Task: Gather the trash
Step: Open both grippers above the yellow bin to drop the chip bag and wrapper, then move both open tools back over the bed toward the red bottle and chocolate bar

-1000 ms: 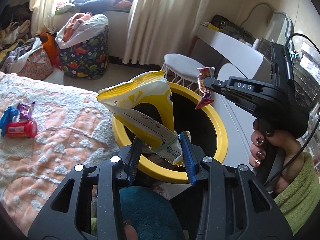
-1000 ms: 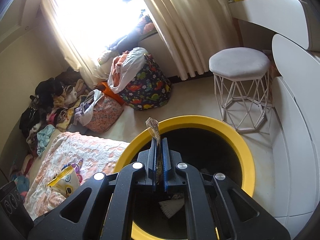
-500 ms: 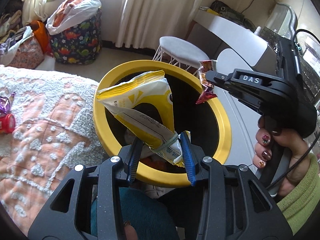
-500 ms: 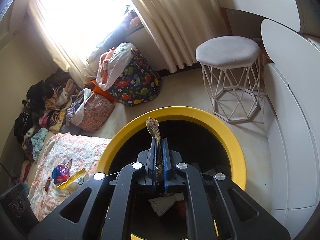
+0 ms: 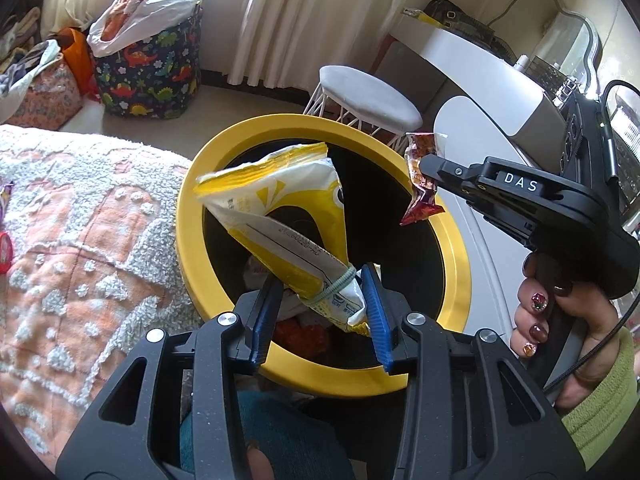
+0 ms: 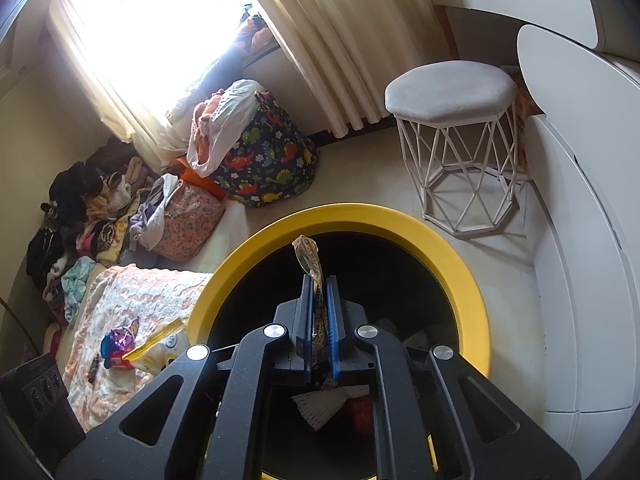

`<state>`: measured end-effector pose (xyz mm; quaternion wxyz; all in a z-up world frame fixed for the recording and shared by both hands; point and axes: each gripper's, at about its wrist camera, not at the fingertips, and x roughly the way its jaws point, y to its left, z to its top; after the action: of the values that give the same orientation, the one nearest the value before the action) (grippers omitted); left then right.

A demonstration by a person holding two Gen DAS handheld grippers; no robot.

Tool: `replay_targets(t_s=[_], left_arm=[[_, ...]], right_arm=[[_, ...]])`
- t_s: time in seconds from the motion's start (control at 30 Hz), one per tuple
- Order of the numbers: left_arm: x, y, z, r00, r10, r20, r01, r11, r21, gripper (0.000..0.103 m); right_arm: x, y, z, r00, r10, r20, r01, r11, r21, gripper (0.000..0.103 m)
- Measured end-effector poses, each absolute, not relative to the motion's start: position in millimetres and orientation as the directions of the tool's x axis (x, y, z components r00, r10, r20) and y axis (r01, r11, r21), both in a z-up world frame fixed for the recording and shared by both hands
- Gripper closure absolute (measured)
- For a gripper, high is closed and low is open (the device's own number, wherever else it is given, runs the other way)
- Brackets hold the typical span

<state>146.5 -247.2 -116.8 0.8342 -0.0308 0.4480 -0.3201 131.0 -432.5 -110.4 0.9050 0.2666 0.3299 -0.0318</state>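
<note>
Risk: the left gripper (image 5: 320,312) clamps a long yellow snack bag (image 5: 280,216) above the bin (image 5: 192,264), the right gripper (image 6: 319,328) starts opening around its thin wrapper (image 6: 308,252) (ahead, near the rim), so either may snag outside.

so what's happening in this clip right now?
A person is binning trash with two handheld grippers. The left gripper is clamped on a yellow snack bag, the right gripper on a small crumpled wrapper. Both hang over the open yellow-rimmed bin, which already holds rubbish. More wrappers lie on the bedspread.
</note>
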Motion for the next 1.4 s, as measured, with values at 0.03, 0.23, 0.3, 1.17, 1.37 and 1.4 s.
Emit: replay_targets(t_s=[0.03,0.23,0.3,1.17,1.37,1.4], left_arm=[[147,-247,-117,0.394,-0.562,-0.728,0.505,0.793,-0.339,0.071],[145,-238,-111,0.414,-0.564,-0.715,0.500,0.797,-0.339,0.051],[142,-234,-107,0.434,-0.559,-0.707,0.494,0.804,-0.332,0.035],[120,-155,-61,0.647,-0.457,-0.610,0.364,0.888,-0.280,0.011],[114,-132,-51,0.705,-0.409,-0.579,0.320,0.913,-0.255,0.011],[114,-127,-49,0.715,-0.397,-0.576,0.310,0.918,-0.248,0.011]], right_arm=[[131,-432,-110,0.780,0.120,-0.614,0.231,0.857,0.461,0.092],[131,-431,-108,0.782,0.118,-0.612,0.226,0.861,0.455,0.070],[130,-430,-107,0.784,0.120,-0.609,0.223,0.862,0.455,0.062],[125,-378,-75,0.805,0.181,-0.565,0.073,0.915,0.397,0.021],[125,-351,-62,0.803,0.259,-0.537,-0.023,0.913,0.406,0.021],[125,-347,-60,0.802,0.269,-0.534,-0.036,0.913,0.406,0.021]])
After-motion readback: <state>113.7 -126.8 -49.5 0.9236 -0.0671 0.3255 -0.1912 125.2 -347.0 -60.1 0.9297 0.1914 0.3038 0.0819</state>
